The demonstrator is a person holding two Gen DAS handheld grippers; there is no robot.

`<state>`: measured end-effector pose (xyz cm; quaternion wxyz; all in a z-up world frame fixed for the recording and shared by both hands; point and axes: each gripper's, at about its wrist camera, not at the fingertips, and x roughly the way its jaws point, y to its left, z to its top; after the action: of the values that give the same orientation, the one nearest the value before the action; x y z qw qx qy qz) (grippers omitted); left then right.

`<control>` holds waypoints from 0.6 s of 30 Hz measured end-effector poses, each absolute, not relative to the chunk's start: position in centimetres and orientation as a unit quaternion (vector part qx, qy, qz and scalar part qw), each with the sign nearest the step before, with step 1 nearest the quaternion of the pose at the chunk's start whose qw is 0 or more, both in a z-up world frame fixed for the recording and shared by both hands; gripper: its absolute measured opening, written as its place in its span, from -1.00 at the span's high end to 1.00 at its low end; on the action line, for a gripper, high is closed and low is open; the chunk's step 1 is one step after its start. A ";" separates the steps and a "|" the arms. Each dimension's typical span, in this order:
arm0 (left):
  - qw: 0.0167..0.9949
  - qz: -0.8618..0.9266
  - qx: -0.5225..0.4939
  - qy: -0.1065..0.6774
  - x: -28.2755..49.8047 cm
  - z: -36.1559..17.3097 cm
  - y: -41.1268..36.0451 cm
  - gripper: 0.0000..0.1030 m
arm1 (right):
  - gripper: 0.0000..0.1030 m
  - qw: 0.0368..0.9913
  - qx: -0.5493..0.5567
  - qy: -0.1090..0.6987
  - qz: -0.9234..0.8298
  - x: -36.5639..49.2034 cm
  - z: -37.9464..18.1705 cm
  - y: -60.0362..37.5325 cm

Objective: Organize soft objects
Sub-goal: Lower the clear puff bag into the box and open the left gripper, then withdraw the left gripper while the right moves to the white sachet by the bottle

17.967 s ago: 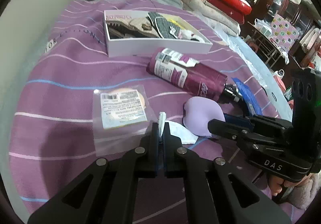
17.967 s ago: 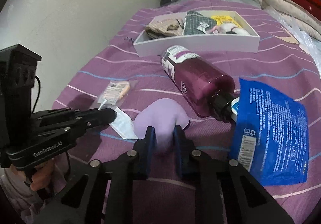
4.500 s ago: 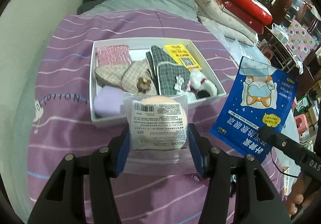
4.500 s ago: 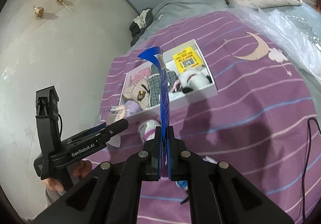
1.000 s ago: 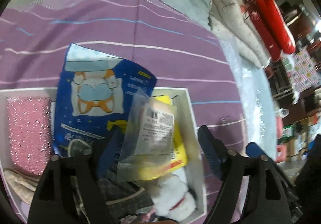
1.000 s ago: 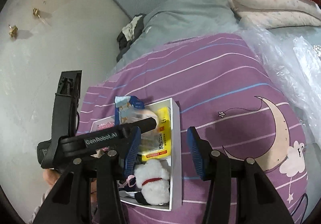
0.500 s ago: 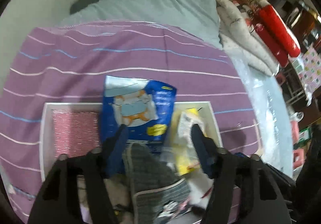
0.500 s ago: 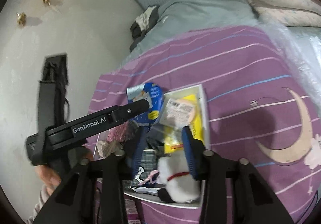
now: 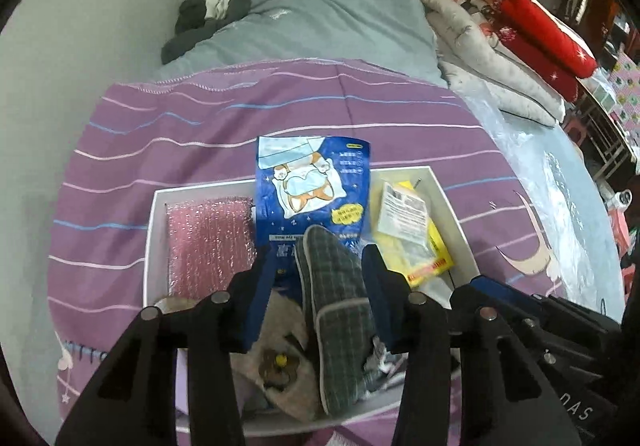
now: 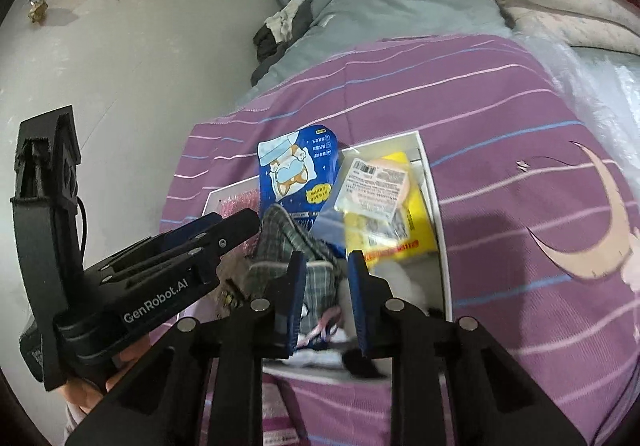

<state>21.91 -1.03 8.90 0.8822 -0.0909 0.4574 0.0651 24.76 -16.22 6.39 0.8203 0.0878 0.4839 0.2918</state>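
Note:
A white box (image 9: 454, 206) on the purple bedspread holds soft items. A blue eye-mask packet (image 9: 312, 186) leans over its far wall, also in the right wrist view (image 10: 298, 170). A clear bagged sponge puff (image 9: 402, 216) lies on a yellow card (image 9: 434, 264) at the box's right end. A pink bubble pouch (image 9: 210, 242) lies at the left. Plaid slippers (image 9: 336, 310) fill the middle. My left gripper (image 9: 318, 270) is open and empty above the slippers. My right gripper (image 10: 326, 274) is open and empty over the box's near end, beside a white plush toy (image 10: 394, 278).
The purple striped bedspread (image 9: 200, 126) surrounds the box. A grey blanket (image 9: 320, 26) and dark clothes (image 9: 212, 10) lie beyond it. Folded quilts and red bedding (image 9: 520, 30) are stacked at the far right. Clear plastic sheeting (image 10: 600, 78) covers the bed's right side. A wall stands left.
Both grippers have pulled back from the box, open and empty. The bagged puff and blue packet, carried a few seconds ago, now rest in the box.

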 end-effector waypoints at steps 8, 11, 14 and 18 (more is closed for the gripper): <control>0.895 0.070 -0.078 0.433 18.6 11.4 -1.2 0.10 | 0.44 0.829 0.082 0.478 0.279 21.7 9.1 -16.6; 0.901 0.078 -0.077 0.420 17.3 12.1 -1.1 0.08 | 0.33 0.835 0.068 0.470 0.277 20.2 10.0 -16.5; 0.903 0.070 -0.077 0.417 15.9 12.9 -1.1 0.05 | 0.20 0.857 0.040 0.436 0.271 18.1 11.3 -16.3; 0.928 0.065 -0.066 0.360 12.7 14.5 -1.6 -0.90 | -0.48 0.908 0.002 0.344 0.239 13.9 13.9 -16.6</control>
<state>12.69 -1.55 14.52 0.9282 -0.0664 0.3605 0.0647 13.92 -16.61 13.90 0.9081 0.0017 0.3440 0.2386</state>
